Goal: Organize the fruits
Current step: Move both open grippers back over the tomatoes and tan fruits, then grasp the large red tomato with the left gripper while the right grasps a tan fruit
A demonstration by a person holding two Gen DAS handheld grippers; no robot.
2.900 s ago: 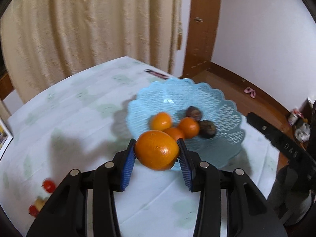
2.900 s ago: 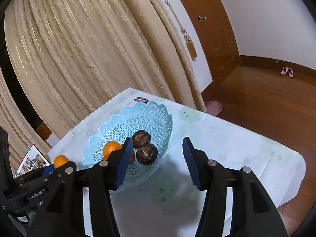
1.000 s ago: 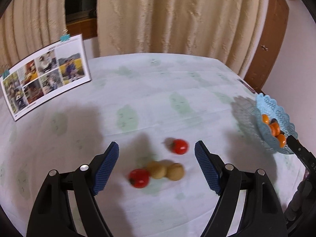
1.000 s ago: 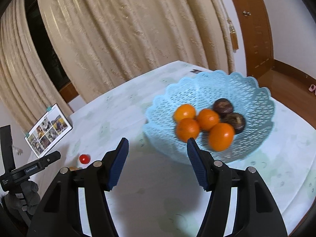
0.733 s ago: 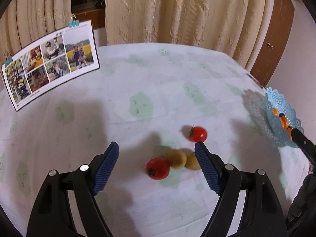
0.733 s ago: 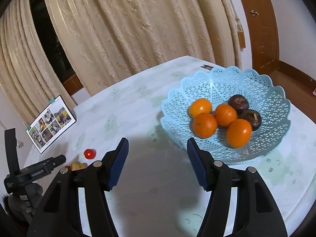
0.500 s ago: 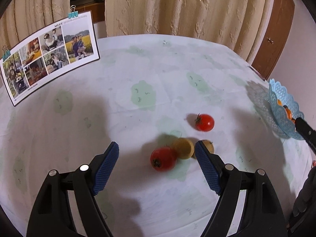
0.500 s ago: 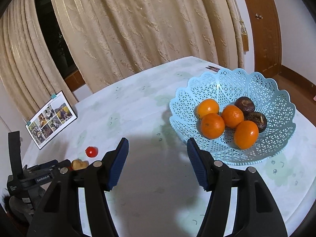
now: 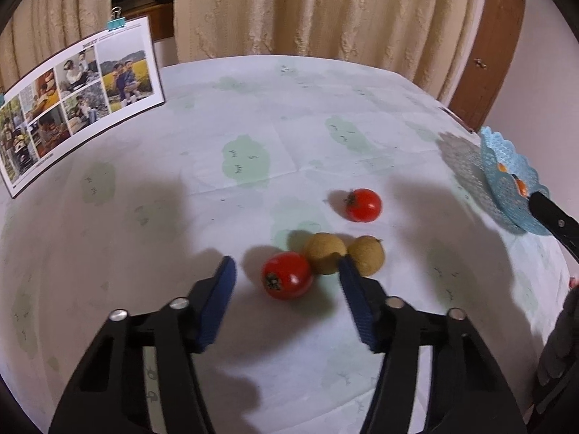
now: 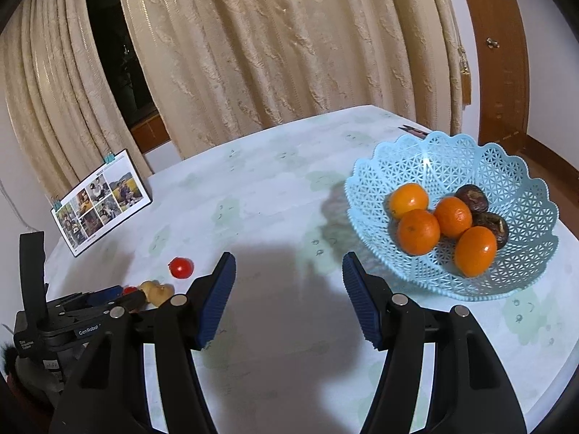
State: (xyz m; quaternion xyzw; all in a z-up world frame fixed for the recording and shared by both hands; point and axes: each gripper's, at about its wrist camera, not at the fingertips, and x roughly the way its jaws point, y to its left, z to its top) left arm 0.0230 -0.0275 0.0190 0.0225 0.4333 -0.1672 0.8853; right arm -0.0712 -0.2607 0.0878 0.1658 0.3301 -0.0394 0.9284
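My left gripper [image 9: 287, 266] is open, low over the table, its jaws on either side of a red tomato [image 9: 287, 275]. Two tan round fruits [image 9: 324, 253] [image 9: 366, 255] touch it on the right; the right jaw overlaps them. A second tomato [image 9: 363, 204] lies farther back. My right gripper [image 10: 288, 262] is open and empty above the table's middle. The light blue basket [image 10: 521, 181] at the right holds several oranges [image 10: 418, 231] and two dark fruits [image 10: 471, 198]. The left gripper [image 10: 108, 294] shows at the lower left of the right wrist view.
A photo calendar [image 9: 77, 83] stands at the table's back left, also in the right wrist view [image 10: 99, 199]. Beige curtains hang behind the table. The basket's edge [image 9: 504, 166] and the right gripper's finger [image 9: 553, 213] show at the far right of the left wrist view.
My left gripper let go of the orange into the basket, swung left to the loose fruits and has come down around the near tomato. My right gripper has pulled back from the basket.
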